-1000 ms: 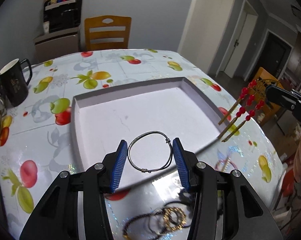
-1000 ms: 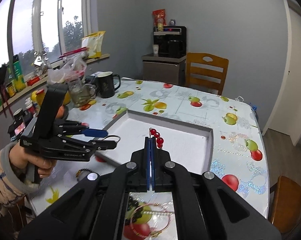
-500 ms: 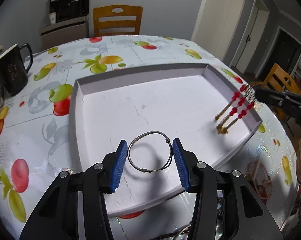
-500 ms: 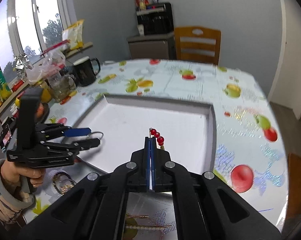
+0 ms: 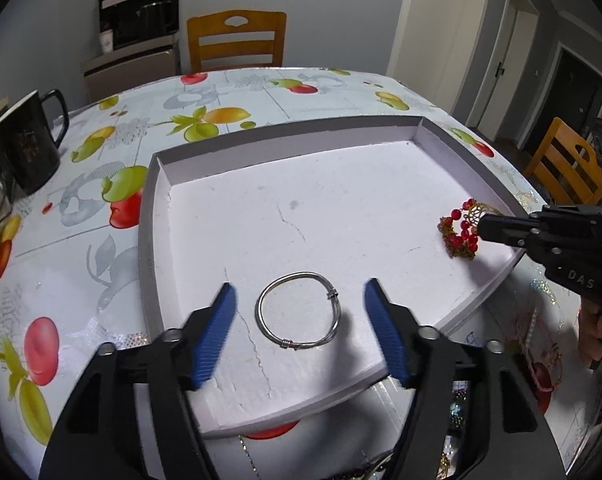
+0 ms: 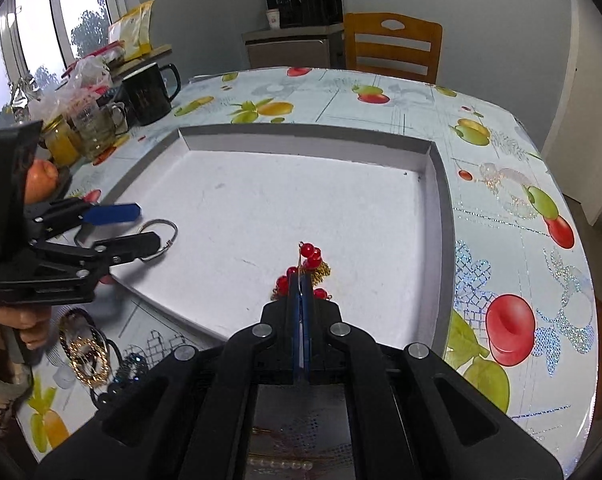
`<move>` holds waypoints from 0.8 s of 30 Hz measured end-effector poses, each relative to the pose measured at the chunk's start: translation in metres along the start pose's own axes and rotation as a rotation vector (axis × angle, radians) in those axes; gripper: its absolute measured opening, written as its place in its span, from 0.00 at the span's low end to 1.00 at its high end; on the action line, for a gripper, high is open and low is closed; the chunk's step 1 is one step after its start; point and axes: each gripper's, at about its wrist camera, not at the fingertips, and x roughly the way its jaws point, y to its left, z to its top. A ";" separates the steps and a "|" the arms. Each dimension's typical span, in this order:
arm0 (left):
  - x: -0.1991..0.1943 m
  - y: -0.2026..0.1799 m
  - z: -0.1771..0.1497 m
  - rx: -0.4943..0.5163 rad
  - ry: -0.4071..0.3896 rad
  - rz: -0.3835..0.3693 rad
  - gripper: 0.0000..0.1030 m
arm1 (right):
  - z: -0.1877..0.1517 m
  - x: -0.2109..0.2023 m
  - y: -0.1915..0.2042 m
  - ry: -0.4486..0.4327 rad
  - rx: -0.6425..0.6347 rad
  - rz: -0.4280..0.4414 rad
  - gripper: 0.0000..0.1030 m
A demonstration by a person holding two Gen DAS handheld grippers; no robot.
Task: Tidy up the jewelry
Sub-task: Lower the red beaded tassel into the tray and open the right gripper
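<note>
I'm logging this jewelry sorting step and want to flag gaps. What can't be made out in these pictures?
- Red bead piece: right wrist view, the shut right gripper covers its near part; its type is unclear.
- Loose jewelry pile: partly behind the left gripper body; pieces too tangled to count.
- Silver bangle: its resting on the tray floor can't be confirmed.

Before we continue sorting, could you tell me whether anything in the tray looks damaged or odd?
The tray's white foam floor has thin cracks, several near the silver bangle. Nothing else stands out.
</note>
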 end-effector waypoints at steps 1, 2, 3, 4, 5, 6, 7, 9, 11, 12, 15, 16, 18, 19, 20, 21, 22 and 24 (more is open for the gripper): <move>-0.003 -0.001 -0.001 0.004 -0.007 -0.001 0.72 | -0.001 0.000 0.000 0.000 -0.003 -0.001 0.01; -0.005 -0.002 -0.001 0.006 -0.012 -0.001 0.73 | -0.002 0.000 0.000 0.001 -0.006 -0.003 0.03; -0.007 -0.003 -0.002 0.008 -0.016 -0.001 0.74 | -0.003 -0.001 0.001 0.003 -0.008 -0.002 0.06; -0.009 -0.004 -0.002 0.010 -0.019 -0.001 0.76 | -0.004 -0.002 0.001 0.003 -0.010 0.001 0.09; -0.011 -0.005 -0.003 0.013 -0.023 0.000 0.77 | -0.005 -0.003 0.002 -0.001 -0.012 0.000 0.16; -0.014 -0.006 -0.004 0.019 -0.028 0.001 0.78 | -0.006 -0.006 0.002 -0.008 -0.015 0.000 0.23; -0.016 -0.006 -0.005 0.021 -0.031 0.002 0.79 | -0.007 -0.008 0.003 -0.014 -0.019 0.003 0.27; -0.021 -0.008 -0.008 0.026 -0.038 0.000 0.80 | -0.007 -0.014 0.005 -0.027 -0.027 0.011 0.39; -0.026 -0.007 -0.011 0.027 -0.044 -0.001 0.81 | -0.008 -0.020 0.007 -0.036 -0.038 0.016 0.47; -0.029 -0.007 -0.013 0.026 -0.048 -0.001 0.82 | -0.009 -0.023 0.009 -0.041 -0.044 0.017 0.48; -0.036 -0.006 -0.017 0.021 -0.057 -0.006 0.83 | -0.010 -0.032 0.012 -0.059 -0.051 0.021 0.50; -0.038 -0.006 -0.018 0.021 -0.059 -0.007 0.83 | -0.010 -0.035 0.013 -0.065 -0.051 0.023 0.50; -0.042 -0.007 -0.021 0.025 -0.064 -0.005 0.83 | -0.011 -0.042 0.015 -0.079 -0.051 0.028 0.52; -0.044 -0.007 -0.023 0.028 -0.067 -0.005 0.83 | -0.013 -0.045 0.016 -0.087 -0.052 0.031 0.52; -0.048 -0.008 -0.025 0.033 -0.072 -0.004 0.84 | -0.014 -0.049 0.017 -0.093 -0.053 0.035 0.52; -0.050 -0.008 -0.027 0.036 -0.075 -0.002 0.84 | -0.016 -0.051 0.018 -0.097 -0.055 0.038 0.52; -0.053 -0.009 -0.029 0.040 -0.080 -0.001 0.84 | -0.018 -0.054 0.020 -0.101 -0.057 0.040 0.52; -0.058 -0.010 -0.033 0.044 -0.086 -0.005 0.84 | -0.024 -0.060 0.022 -0.107 -0.055 0.047 0.52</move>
